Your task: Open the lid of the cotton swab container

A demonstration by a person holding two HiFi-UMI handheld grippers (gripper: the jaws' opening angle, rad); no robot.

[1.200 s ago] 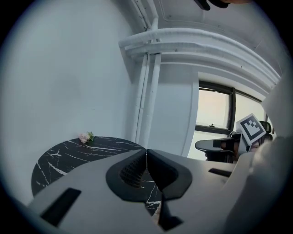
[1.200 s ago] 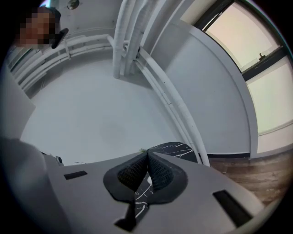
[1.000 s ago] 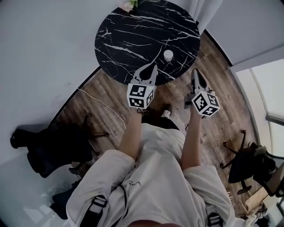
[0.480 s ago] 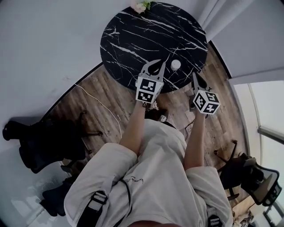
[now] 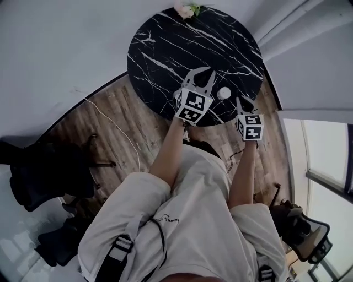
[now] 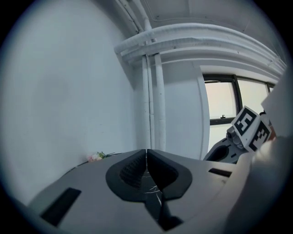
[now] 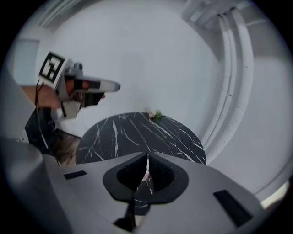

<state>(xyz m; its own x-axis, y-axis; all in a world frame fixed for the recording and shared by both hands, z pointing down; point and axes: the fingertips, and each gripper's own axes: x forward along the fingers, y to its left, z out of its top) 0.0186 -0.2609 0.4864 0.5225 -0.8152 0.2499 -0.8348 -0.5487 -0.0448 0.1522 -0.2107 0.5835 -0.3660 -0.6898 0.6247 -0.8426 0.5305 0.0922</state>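
Black marble with white veins made up the round table, which stood on a wood floor against a pale curved wall. A small sprig of flowers lay at the rim farthest from both tools.

The cotton swab container, a small white round tub, stood on the near part of the table. It was just to the right of the left gripper and just ahead and to the left of the right gripper, so it lay between the two. Neither tool touched it. The lid appeared to be in place, though the tub was too small in the head view to confirm a seam.

Judgement: a tool on each side suited a two-handed job, one to steady the body and the other to lift the lid. The task proper had not begun.

Left gripper: jaws pressed together with the pads meeting along a single line and nothing between them. It pointed nearly level over the table towards the wall.

Right gripper: jaws likewise closed and empty, tilted down towards the tabletop. A pale sliver showed through the slit behind its pads. It could not be established whether that was the tub.

Both would need to open before any grasp.
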